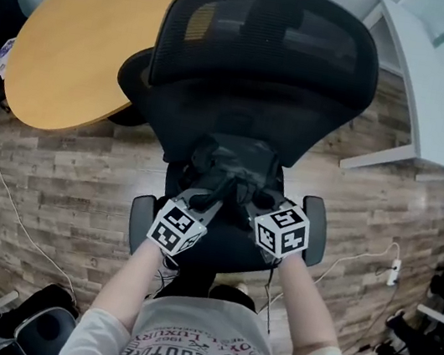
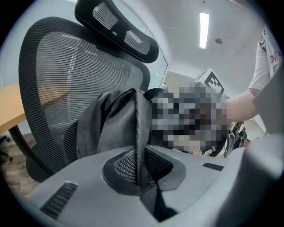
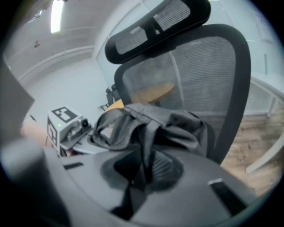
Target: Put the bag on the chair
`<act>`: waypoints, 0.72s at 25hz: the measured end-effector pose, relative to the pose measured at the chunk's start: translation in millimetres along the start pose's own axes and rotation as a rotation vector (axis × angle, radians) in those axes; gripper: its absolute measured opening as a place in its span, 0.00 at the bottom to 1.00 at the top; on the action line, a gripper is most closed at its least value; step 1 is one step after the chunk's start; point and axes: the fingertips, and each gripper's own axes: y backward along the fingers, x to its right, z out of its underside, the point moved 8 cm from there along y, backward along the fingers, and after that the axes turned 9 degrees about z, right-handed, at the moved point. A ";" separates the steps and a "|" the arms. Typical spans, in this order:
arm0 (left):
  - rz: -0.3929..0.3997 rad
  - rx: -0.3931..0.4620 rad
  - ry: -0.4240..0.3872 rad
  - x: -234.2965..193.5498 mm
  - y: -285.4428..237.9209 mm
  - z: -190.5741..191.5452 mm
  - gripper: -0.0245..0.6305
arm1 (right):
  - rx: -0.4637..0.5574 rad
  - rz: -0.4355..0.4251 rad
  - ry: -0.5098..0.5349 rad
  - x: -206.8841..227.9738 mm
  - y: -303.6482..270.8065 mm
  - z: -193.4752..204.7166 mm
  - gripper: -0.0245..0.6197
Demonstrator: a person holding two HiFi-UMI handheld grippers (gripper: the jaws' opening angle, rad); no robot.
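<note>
Bag (image 1: 233,164), held by its straps (image 2: 142,133), over chair (image 1: 269,53).

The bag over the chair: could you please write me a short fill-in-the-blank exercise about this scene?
The left gripper is shut on a ____ of the bag.
The right gripper is ____ on the bag too.
The backrest of the chair is made of ____.
The wooden table beyond it is ____ in shape.
Missing words: strap; shut; mesh; round.
</note>
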 end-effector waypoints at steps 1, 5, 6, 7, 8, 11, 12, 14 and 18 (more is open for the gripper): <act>-0.008 0.007 -0.004 -2.5 -3.6 0.8 0.11 | 0.001 0.010 -0.007 1.7 -0.9 1.0 0.11; -0.022 0.017 -0.023 -6.2 -16.0 2.8 0.11 | 0.000 0.074 -0.020 6.9 -2.4 5.3 0.11; -0.028 0.015 -0.032 -5.7 -18.2 2.1 0.11 | -0.004 0.089 -0.021 8.1 -2.9 6.5 0.11; -0.035 0.012 -0.042 -4.8 -20.5 1.1 0.11 | -0.008 0.101 -0.021 9.3 -3.3 7.2 0.11; -0.043 0.009 -0.050 -3.7 -23.0 -0.1 0.11 | -0.011 0.110 -0.020 10.5 -3.6 7.3 0.11; -0.046 0.005 -0.031 -1.6 -30.0 -3.7 0.13 | -0.018 0.108 -0.019 12.1 -4.3 5.9 0.26; -0.047 0.005 -0.017 -1.8 -31.3 -4.4 0.13 | -0.022 0.107 -0.018 12.2 -4.4 5.8 0.27; -0.053 0.005 0.008 -2.1 -32.5 -4.6 0.16 | -0.027 0.109 -0.017 12.6 -4.1 6.1 0.29; -0.074 0.021 0.011 0.5 -33.0 -4.4 0.30 | -0.038 0.126 -0.016 17.0 -2.4 8.9 0.35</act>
